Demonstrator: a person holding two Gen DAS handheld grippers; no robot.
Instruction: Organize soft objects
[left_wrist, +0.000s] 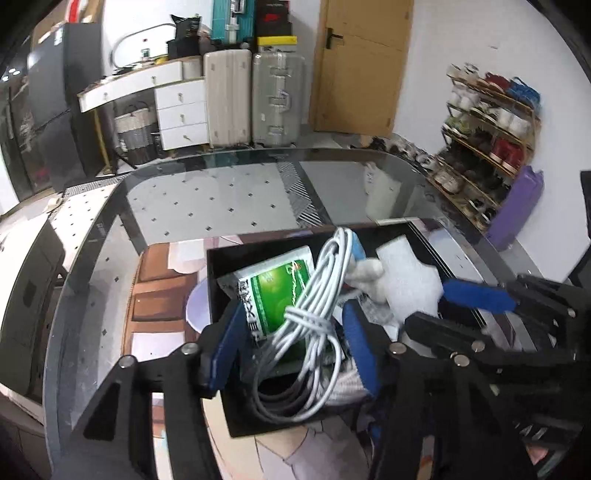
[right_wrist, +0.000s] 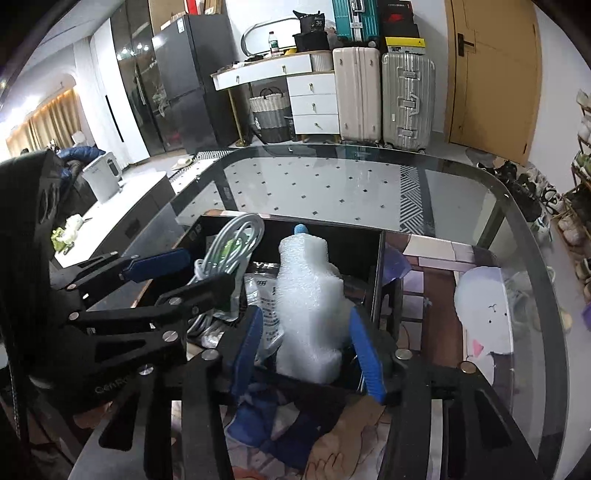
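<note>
Suitcases, a white dresser and a wooden door are seen beyond a glass table (right_wrist: 480, 192). Near its front edge a black bin (right_wrist: 354, 243) is set. Over it, the left gripper (left_wrist: 291, 332) is parted around a coiled white cable (left_wrist: 314, 295), pads not pressing. The right gripper (right_wrist: 306, 343) is parted beside a white foam piece (right_wrist: 306, 295) standing in the bin.

Glossy glass table (right_wrist: 480, 177), bubbly foam wrap (right_wrist: 310, 306)

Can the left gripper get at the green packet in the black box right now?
Probably not cleanly. The coiled white cable lies across the green packet in the black box, right between the left gripper's open jaws, so closing would likely catch the cable first.
</note>
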